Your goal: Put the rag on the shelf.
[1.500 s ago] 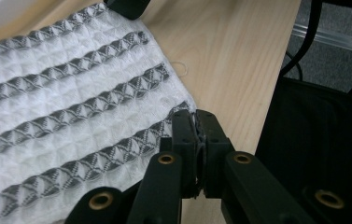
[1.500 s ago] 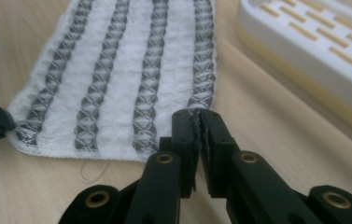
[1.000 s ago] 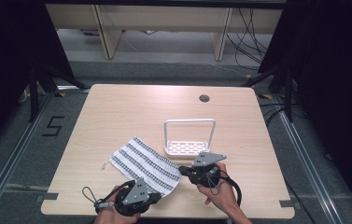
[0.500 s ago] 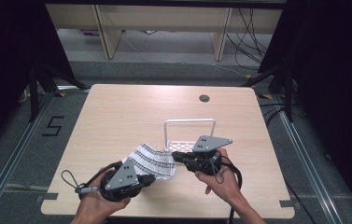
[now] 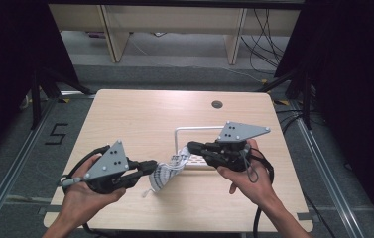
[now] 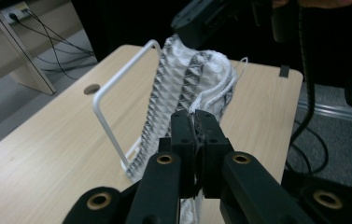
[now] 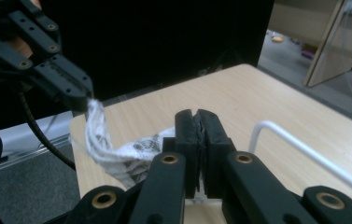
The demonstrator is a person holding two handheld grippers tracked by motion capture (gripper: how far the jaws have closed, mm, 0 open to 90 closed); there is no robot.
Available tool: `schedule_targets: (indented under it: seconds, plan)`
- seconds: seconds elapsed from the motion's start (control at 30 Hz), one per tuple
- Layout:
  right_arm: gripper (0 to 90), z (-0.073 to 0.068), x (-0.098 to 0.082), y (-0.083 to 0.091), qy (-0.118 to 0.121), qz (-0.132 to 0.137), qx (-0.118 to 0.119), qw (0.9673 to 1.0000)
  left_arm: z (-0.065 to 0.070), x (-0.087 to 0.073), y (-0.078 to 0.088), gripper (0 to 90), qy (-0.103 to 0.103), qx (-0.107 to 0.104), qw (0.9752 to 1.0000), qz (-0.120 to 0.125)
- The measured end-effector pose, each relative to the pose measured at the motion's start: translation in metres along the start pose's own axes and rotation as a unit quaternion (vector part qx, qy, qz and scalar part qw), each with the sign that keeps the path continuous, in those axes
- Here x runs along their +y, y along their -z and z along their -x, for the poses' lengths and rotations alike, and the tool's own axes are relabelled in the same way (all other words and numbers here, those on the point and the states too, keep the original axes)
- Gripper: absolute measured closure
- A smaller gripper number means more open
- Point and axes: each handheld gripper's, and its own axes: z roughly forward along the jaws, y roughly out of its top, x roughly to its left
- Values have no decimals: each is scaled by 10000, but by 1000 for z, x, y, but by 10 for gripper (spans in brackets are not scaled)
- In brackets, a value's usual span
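Cloth (image 5: 167, 168) with a black-and-white pattern hanging in the air above the front part of the table (image 5: 140, 119), stretched as 1 loose band between the 2 grippers, long axis running from lower left to upper right in the high view. Left gripper (image 5: 151, 167) clamped tight on the lower end, right gripper (image 5: 190, 147) clamped tight on the upper end, both ends equally near to their own hand. White wire rack (image 5: 194, 130) standing just behind and under the right end, so probably the place to carry the cloth next.
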Motion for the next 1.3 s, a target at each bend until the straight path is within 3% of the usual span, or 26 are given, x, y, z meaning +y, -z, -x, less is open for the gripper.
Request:
schedule_targets:
  seconds: [0.07, 0.13, 0.27, 0.4, 0.5, 0.73, 1.03, 1.3]
  plan:
    - [883, 0, 4, 5, 71, 93, -34, 9999, -3, 6, 0, 869, -11, 28, 10000, 61]
    - [883, -1, 6, 11, -91, 95, -53, 9999, -7, 11, -2, 870, -16, 35, 10000, 87]
    - [883, 4, 8, 19, 0, 201, -283, 9994, -14, 21, -10, 870, -37, 33, 9999, 165]
    - [883, 9, 8, 27, -115, 259, -329, 9991, -20, 28, -21, 869, -37, 6, 9998, 197]
    - [883, 11, 8, 32, -102, 356, -477, 9982, -22, 33, -26, 869, 24, -8, 9997, 242]
    - [883, 17, 13, 49, -36, 446, -707, 9965, -27, 48, -33, 869, -71, -1, 9995, 320]
    - [883, 27, 18, 58, -204, 581, -846, 9945, -36, 65, -45, 869, -85, 45, 9992, 381]
    - [883, 42, 23, 61, -264, 647, -1043, 9921, -50, 73, -59, 869, 21, 140, 9992, 377]
